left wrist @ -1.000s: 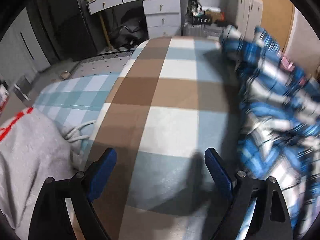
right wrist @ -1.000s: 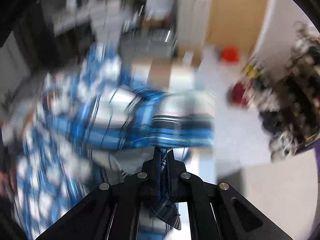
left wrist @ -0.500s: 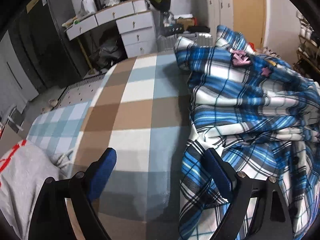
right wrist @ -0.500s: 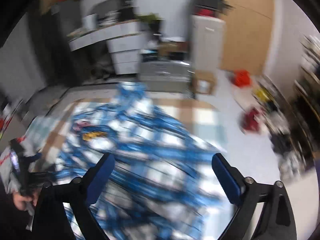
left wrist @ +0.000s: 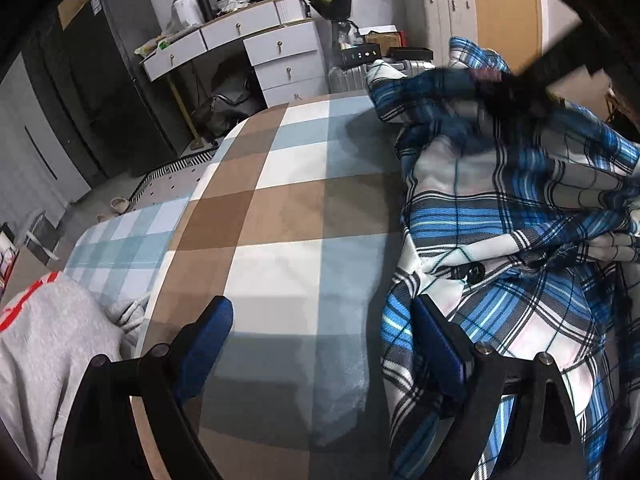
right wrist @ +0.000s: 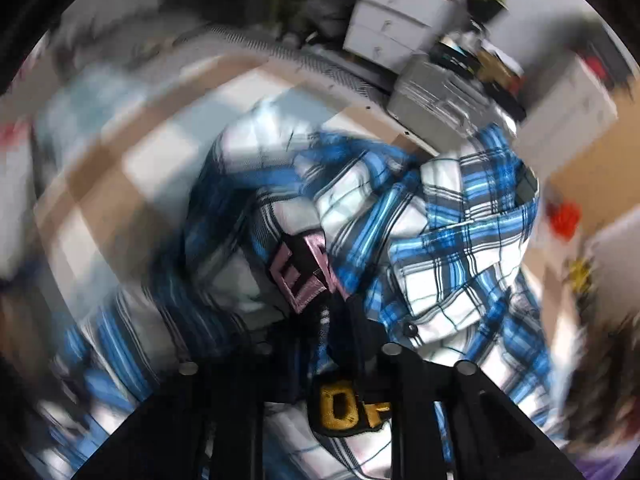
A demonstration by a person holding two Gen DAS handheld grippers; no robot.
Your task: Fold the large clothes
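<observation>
a crumpled blue plaid shirt (left wrist: 520, 216) lies heaped on the right half of a checked bed cover (left wrist: 280, 216), directly to the right of the left gripper (left wrist: 322, 332), whose blue-padded fingers (left wrist: 204, 336) stand wide apart and hold nothing. its right pad sits at the shirt's near hem, touching or just beside the cloth; its left pad hangs over bare cover. the shirt's long axis appears to run away from the camera, from the hem at the near edge toward the bunched collar end at the far side, though the heap is too tangled to be sure.

the right gripper (right wrist: 340, 312) is the one deeper in the garment: its fingers are drawn together on a fold of plaid near a pink patch (right wrist: 300, 272) and a gold-lettered badge (right wrist: 352, 406), in a view smeared by motion. the left, judged from here, needs only a short sideways reach to take the hem so the shirt can be spread flat before any fold is made.

a grey sweatshirt (left wrist: 44, 352) with red print rests at the cover's left edge, well apart from the shirt. beyond the bed stand a white desk with drawers (left wrist: 256, 48), a dark cabinet (left wrist: 96, 92) and pale suitcases (left wrist: 438, 16) against a tan wall.
</observation>
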